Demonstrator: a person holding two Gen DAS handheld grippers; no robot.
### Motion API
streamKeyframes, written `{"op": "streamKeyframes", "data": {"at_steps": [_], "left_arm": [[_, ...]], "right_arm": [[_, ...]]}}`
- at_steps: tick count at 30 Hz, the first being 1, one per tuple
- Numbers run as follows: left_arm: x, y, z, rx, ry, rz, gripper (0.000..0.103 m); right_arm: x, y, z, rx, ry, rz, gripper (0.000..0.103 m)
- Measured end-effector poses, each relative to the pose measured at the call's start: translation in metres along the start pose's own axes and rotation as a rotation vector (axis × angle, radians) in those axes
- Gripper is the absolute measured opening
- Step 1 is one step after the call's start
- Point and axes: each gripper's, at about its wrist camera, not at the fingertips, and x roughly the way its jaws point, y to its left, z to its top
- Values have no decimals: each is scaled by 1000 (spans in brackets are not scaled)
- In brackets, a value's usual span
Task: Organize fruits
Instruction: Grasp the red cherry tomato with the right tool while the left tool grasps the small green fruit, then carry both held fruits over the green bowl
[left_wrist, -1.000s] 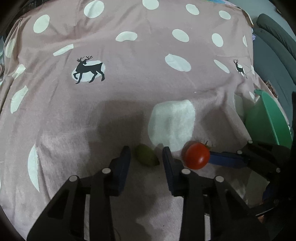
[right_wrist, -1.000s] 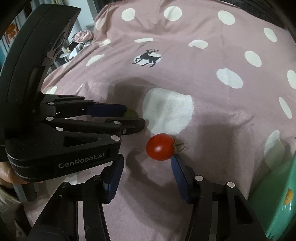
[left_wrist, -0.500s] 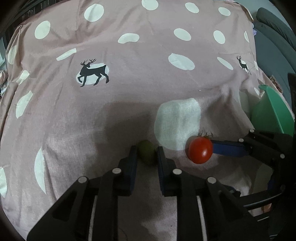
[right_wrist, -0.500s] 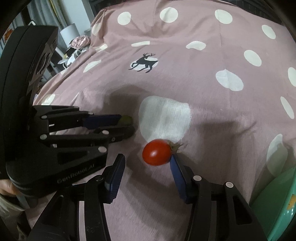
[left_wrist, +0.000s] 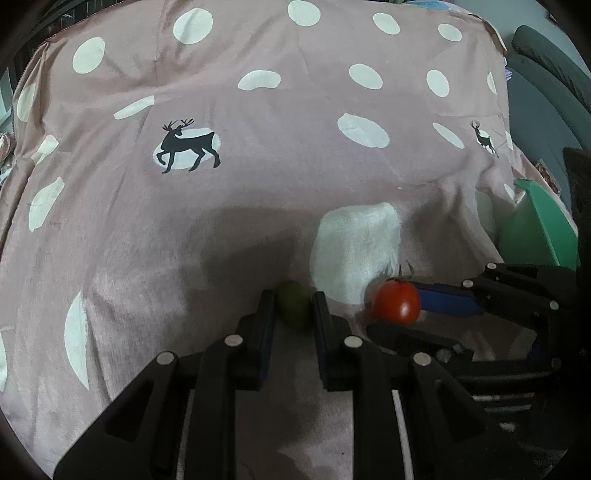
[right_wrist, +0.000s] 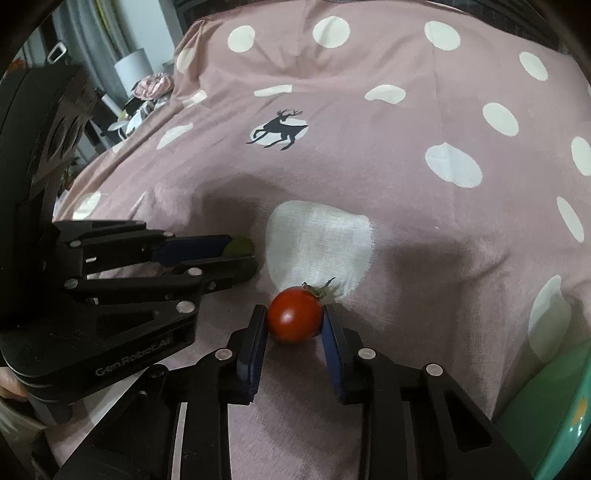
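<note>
1. Red tomato (right_wrist: 294, 315) sits low in the frame's centre between the right gripper (right_wrist: 294, 317) pads, jaws closing onto it, stem toward upper right.
2. Green fruit (left_wrist: 293, 304), long axis running away from the camera, is clamped in the left gripper (left_wrist: 293, 308).
3. Green bin (left_wrist: 543, 229) waits at right edge, nearer the right hand.
4. Soft pink spotted bedspread (left_wrist: 258, 192) covers everything; clutter sits upper left.

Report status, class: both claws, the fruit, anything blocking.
Left claw shut on green fruit. Right claw closing, tomato between its pads. Green tub to the right, nothing in between.
</note>
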Motion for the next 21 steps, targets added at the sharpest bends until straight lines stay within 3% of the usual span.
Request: {"op": "streamKeyframes", "data": {"at_steps": [21], "left_arm": [[-69, -21, -26, -32, -131, -76, 20]], "right_arm": [[-71, 24, -31, 7, -153, 93, 31]]}}
